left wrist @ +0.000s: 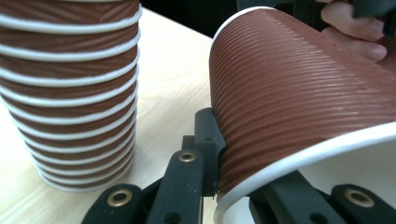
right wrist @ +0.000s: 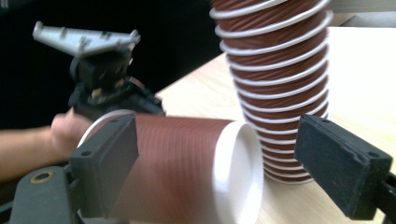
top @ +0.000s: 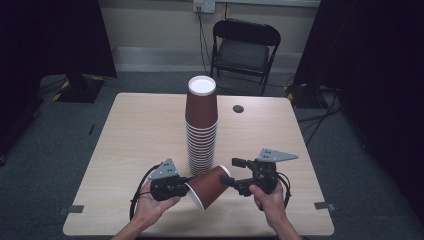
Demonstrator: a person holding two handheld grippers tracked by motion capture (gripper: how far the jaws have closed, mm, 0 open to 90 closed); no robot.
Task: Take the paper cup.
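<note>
A tall stack of brown ribbed paper cups stands upside down in the middle of the table. In front of it a single brown cup lies sideways in the air between my two grippers. My left gripper is shut on that cup's rim: in the left gripper view one jaw presses the outer wall and the other sits inside the mouth of the cup. My right gripper is open, and in the right gripper view its jaws straddle the white base of the cup with the right pad well apart.
The stack rises right behind the held cup, close to both grippers. The wooden table has a dark round hole at the back. A black folding chair stands beyond the far edge.
</note>
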